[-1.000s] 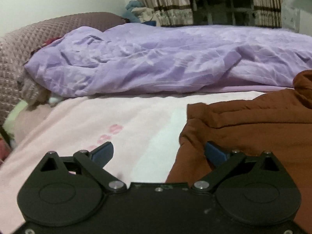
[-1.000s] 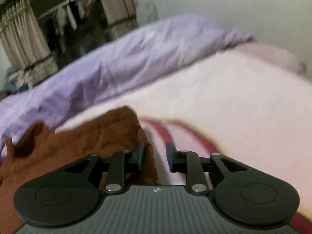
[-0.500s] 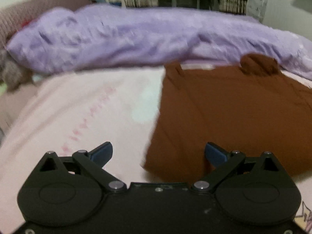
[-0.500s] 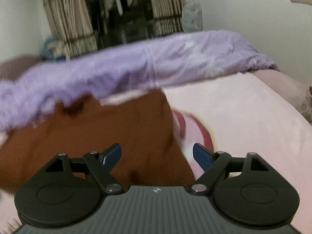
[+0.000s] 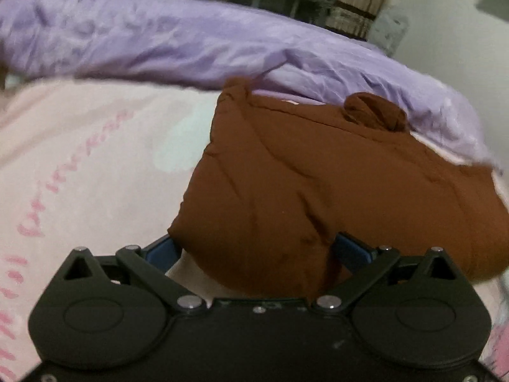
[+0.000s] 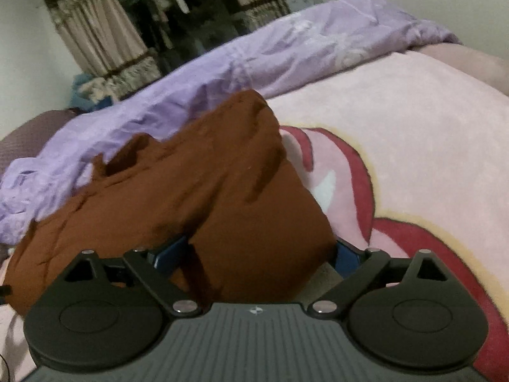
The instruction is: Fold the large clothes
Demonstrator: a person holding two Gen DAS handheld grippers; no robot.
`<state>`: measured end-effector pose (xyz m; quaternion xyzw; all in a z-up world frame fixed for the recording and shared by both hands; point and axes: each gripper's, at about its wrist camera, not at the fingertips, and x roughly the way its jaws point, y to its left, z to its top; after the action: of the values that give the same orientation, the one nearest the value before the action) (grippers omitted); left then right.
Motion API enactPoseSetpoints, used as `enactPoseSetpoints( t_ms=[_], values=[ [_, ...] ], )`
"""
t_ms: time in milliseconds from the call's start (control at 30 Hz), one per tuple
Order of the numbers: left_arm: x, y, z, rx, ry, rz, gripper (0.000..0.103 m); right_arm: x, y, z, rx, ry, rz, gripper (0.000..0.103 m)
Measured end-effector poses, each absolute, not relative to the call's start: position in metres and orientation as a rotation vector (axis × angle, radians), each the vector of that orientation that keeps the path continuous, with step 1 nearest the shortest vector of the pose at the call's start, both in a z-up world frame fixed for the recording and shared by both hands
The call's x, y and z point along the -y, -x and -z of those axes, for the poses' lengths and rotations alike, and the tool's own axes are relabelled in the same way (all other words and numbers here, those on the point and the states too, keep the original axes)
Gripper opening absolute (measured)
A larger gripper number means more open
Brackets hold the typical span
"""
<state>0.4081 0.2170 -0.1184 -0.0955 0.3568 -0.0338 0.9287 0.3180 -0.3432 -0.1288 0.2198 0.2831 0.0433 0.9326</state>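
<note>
A big bed (image 5: 79,165) with a pink blanket fills most of both views. A long purple quilt (image 5: 178,47) lies bunched along its far side. The brown garment (image 5: 318,191) lies folded on the pink blanket, with its far edge touching the quilt. The left hand-held gripper (image 5: 257,251) is spread wide, with the near left corner of the garment between its 2 blue fingers, not squeezed. The right hand-held gripper (image 6: 257,251) is opening, and the near right corner sits loose between its fingers.
</note>
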Motion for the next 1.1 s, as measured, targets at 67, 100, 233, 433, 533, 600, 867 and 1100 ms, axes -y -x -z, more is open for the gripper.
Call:
enactPoseSetpoints(
  t_ms=[67,100,233,433,533,600,867,1100],
  values=[
    [-0.210,-0.415,0.122,-0.758,0.159,0.058,0.103,0.338,-0.318,0.128,-0.578,-0.393,-0.090,0.103],
    [-0.210,-0.419,0.125,-0.769,0.162,0.054,0.103,0.334,-0.321,0.129,-0.583,-0.371,-0.083,0.103],
    [-0.212,-0.431,0.136,-0.783,0.230,0.063,0.103,0.327,-0.337,0.137,-0.584,-0.363,-0.095,0.079],
    [-0.216,-0.426,0.130,-0.736,0.364,0.092,0.035,0.319,-0.340,0.119,-0.593,-0.386,-0.100,0.036],
    [-0.218,-0.409,0.103,-0.682,0.386,0.075,0.028,0.312,-0.318,0.094,-0.530,-0.337,-0.072,0.034],
    [-0.216,-0.387,0.080,-0.616,0.401,0.028,0.025,0.322,-0.296,0.073,-0.495,-0.400,-0.105,0.033],
    [-0.184,-0.246,0.048,-0.618,0.261,0.031,0.033,0.347,-0.177,0.056,-0.479,-0.348,-0.078,0.033],
    [-0.180,-0.222,0.122,-0.754,0.242,-0.092,0.082,0.337,-0.165,0.137,-0.615,-0.329,0.053,0.087]
  ],
)
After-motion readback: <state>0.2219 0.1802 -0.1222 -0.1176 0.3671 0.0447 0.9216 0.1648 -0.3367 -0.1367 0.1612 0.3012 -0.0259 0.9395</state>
